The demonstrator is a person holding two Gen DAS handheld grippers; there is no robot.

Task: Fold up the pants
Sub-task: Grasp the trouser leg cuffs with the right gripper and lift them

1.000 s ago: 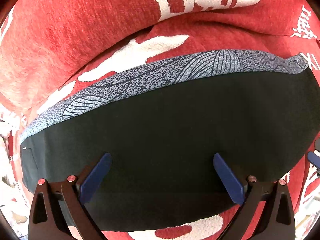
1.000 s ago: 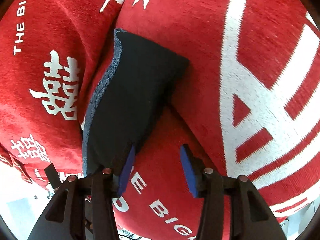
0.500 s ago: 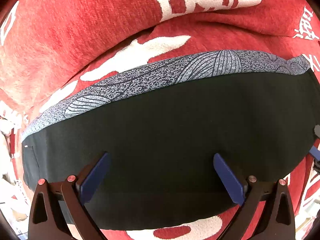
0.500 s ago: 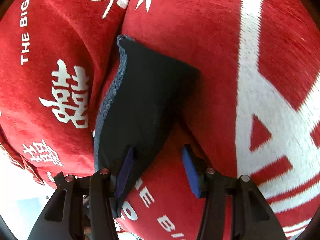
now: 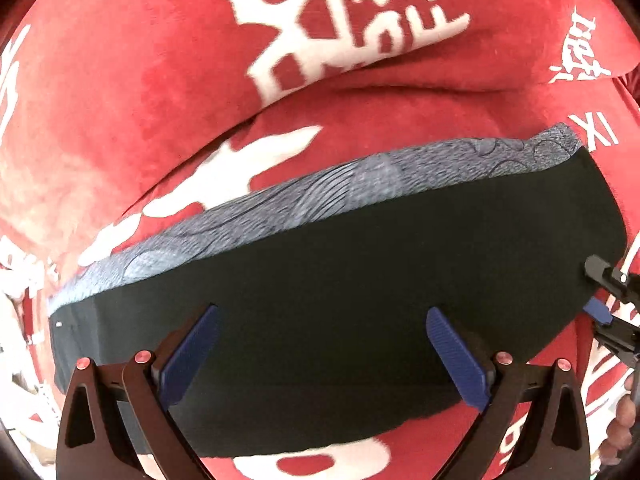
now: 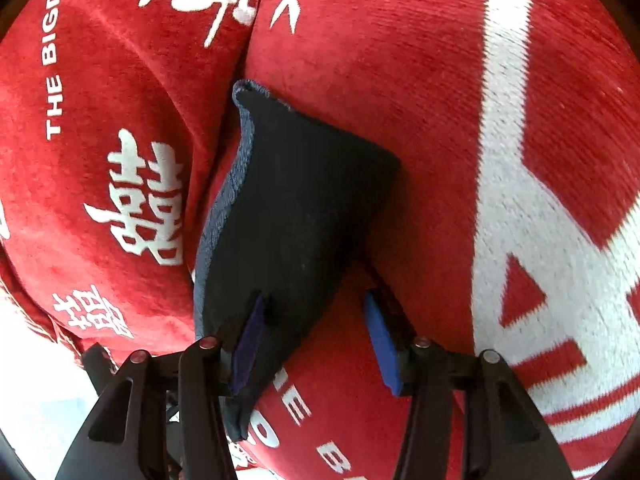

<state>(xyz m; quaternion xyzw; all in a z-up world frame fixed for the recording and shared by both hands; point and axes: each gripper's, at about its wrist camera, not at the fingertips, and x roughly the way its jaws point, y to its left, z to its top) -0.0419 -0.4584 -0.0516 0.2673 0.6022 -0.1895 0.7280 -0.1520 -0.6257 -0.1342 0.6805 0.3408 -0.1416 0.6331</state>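
Folded dark pants [image 5: 340,312] lie flat on the red printed sofa cover [image 5: 140,92], grey patterned band along the far edge. My left gripper [image 5: 320,356] hovers above them, jaws wide, nothing held. My right gripper [image 6: 316,344] sits at the pants' end, jaws apart, left pad touching cloth, not pinching.

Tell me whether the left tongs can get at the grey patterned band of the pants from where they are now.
Probably yes. The left tongs stand open over the dark pants, and the grey patterned band lies uncovered along the far edge, on the red cover. Nothing lies between; the right tongs sit off at the pants' end.
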